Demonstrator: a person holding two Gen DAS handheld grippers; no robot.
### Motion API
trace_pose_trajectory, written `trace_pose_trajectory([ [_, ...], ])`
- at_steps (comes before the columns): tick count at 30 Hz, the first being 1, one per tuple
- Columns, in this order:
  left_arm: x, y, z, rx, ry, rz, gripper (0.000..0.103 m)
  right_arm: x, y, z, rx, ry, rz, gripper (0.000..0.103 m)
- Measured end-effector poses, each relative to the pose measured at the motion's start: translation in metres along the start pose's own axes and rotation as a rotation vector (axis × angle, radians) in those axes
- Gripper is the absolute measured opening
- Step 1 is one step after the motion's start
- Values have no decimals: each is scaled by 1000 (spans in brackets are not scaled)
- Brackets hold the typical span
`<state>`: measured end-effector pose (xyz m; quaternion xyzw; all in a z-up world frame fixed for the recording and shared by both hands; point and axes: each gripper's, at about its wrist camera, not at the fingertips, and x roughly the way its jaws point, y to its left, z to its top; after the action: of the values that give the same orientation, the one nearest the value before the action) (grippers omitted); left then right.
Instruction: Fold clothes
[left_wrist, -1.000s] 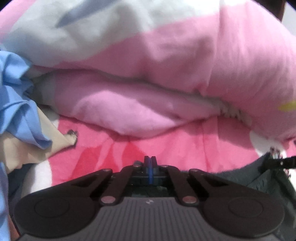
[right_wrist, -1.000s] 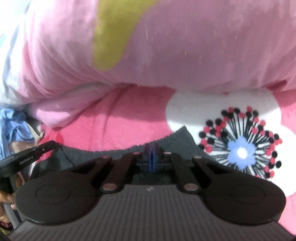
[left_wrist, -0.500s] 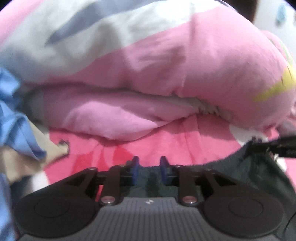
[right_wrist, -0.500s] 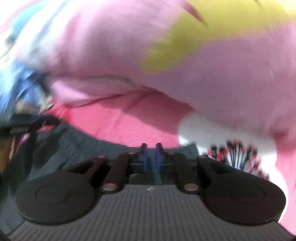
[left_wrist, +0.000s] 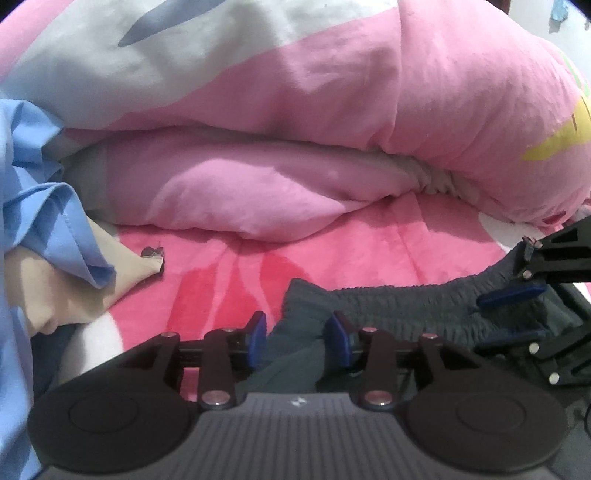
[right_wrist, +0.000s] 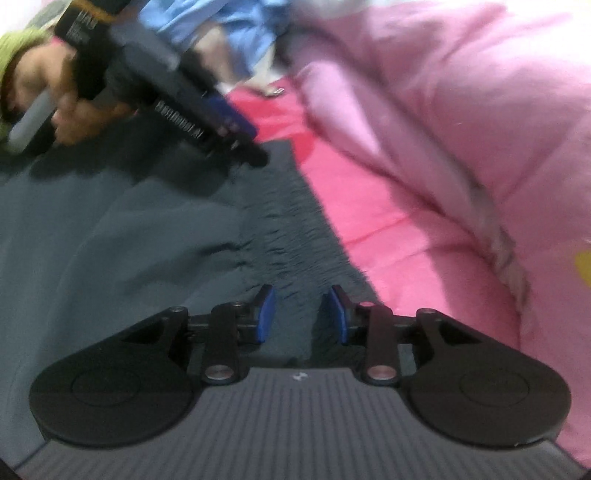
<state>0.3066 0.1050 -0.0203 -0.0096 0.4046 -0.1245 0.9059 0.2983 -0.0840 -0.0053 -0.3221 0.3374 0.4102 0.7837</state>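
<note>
Between the two blue pads of the left gripper (left_wrist: 297, 341), a fold of one dark grey garment (left_wrist: 406, 314) is lying, but the pads are standing apart and are not pinching it. That garment, with a gathered elastic band along its far edge, is spreading across a bright pink bedsheet (left_wrist: 332, 258). At the right edge of the left view, the right gripper (left_wrist: 511, 314) is reaching over the band, its two blue pads also standing apart with cloth between them.

From the right wrist view, which is blurred, the right gripper (right_wrist: 301, 315) is hovering wide over the gathered band of the same garment (right_wrist: 147, 240), gripping nothing. Farther off at upper left, the left gripper (right_wrist: 236, 125) is resting at the garment's far corner, and one hand (right_wrist: 55, 99) is holding its handle; a green sleeve (right_wrist: 14, 48) is showing at the wrist.

Beyond the garment, one large pale pink quilt (left_wrist: 332, 129) is lying rolled across the back of the bed, with white, grey and yellow patches printed on it. At the left side, two more cloths are sitting in a heap: one light blue cloth (left_wrist: 37, 184) is draping over one beige cloth (left_wrist: 55, 291). Both are lying well apart from the grey garment, on the sheet.
</note>
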Motion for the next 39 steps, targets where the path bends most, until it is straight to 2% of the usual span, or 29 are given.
trace_pose_trajectory([
  [2,0,1,-2,10,-6,-1,42,5,1,1,-35,26,4,40],
  [5,0,3,-5,15,-21,4,44,8,0,1,-59,55,27,39],
  [7,1,3,-6,16,-27,3,44,11,1,3,-75,70,29,36],
  [8,1,3,-6,17,-31,5,44,12,3,4,-80,70,24,30],
  [9,1,3,-7,18,-35,6,44,12,8,3,-101,66,10,28],
  [13,1,4,-9,21,-54,12,44,8,30,-3,-168,31,-69,9],
  [14,1,4,-10,20,-56,14,44,6,35,-4,-183,14,-100,7],
  [19,-1,5,-13,18,-67,24,48,-8,46,-7,-202,-70,-245,6],
  [25,1,6,-13,9,-74,51,48,8,48,-6,-211,-82,-368,6],
  [32,5,6,-9,41,-85,96,48,14,36,0,-137,-88,-389,6],
  [36,5,7,-10,34,-97,56,48,25,31,-2,-82,-84,-358,6],
  [39,7,1,-9,69,-94,34,47,26,33,-4,-74,-103,-355,6],
])
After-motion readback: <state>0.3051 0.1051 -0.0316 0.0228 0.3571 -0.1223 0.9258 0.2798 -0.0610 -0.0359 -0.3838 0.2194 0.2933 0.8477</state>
